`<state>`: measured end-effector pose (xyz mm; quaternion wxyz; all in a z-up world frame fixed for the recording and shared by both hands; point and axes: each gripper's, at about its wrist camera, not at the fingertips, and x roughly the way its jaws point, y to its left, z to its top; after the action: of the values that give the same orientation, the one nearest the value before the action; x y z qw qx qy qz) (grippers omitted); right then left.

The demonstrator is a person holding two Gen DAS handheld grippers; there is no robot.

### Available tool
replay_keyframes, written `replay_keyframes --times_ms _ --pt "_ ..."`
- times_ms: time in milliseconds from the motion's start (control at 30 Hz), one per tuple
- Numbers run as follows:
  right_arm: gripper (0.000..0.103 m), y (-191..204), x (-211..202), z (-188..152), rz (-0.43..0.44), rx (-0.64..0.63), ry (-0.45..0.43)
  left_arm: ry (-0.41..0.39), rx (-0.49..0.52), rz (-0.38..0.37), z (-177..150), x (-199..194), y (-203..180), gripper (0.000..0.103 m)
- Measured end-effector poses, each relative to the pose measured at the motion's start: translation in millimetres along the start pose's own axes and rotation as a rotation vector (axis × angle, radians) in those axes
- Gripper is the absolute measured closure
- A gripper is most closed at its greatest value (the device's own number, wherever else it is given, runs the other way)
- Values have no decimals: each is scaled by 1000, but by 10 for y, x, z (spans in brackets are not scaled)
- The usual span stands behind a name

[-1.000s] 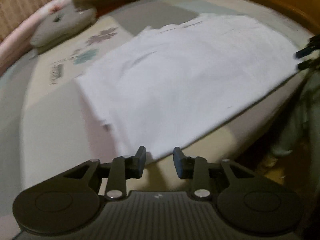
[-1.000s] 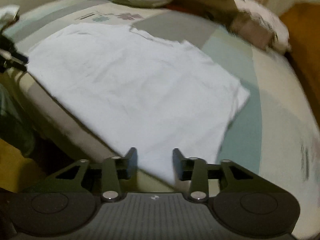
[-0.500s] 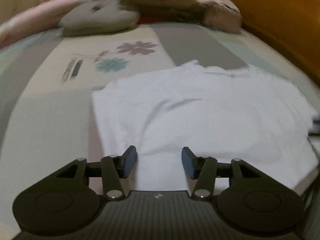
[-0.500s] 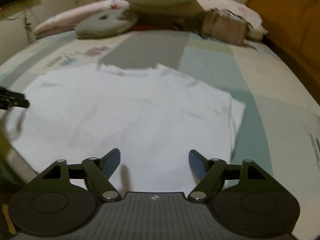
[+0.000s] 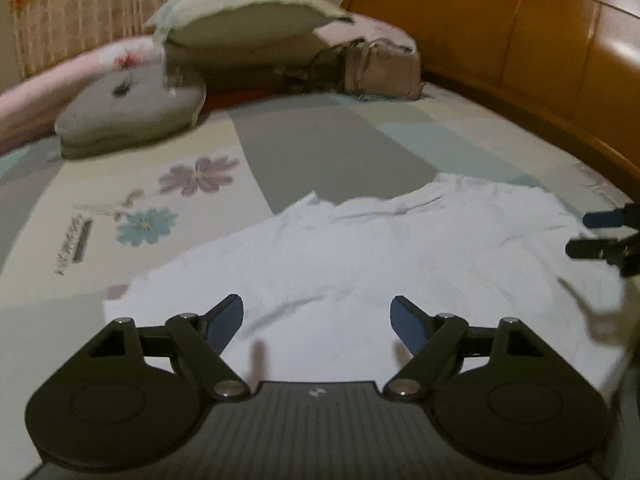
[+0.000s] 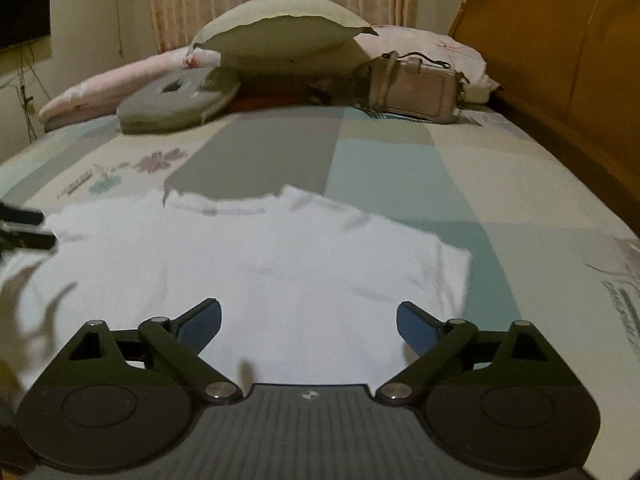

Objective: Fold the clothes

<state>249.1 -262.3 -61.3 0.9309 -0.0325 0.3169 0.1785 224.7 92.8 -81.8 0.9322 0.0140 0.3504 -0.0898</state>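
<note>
A white T-shirt lies flat on the bed, its neckline toward the pillows; the right wrist view shows the same T-shirt. My left gripper hovers open over the shirt's near hem on the left side, nothing between its fingers. Over the hem on the right side my right gripper stands wide open, also empty. The right gripper's fingers show at the right edge of the left wrist view. At the left edge of the right wrist view the left gripper's fingers appear.
The patchwork bedsheet has flower prints at the left. Pillows, a grey ring cushion and a beige handbag lie at the far end. A wooden headboard runs along the right side.
Both grippers swung round to face the shirt from its hem and tilted up. Both opened wider, the right one first. The shirt has not moved.
</note>
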Motion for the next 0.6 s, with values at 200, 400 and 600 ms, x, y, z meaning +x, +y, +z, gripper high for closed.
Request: replay_keyframes --times_ms 200,400,600 --pt "5 -275 367 -102 -89 101 61 -14 -235 -24 -116 165 381 22" --pt "2 -248 333 -32 -90 95 47 -51 -256 -5 71 38 375 12" --pt "0 -241 500 41 -82 114 53 -23 -306 9 31 344 409 12"
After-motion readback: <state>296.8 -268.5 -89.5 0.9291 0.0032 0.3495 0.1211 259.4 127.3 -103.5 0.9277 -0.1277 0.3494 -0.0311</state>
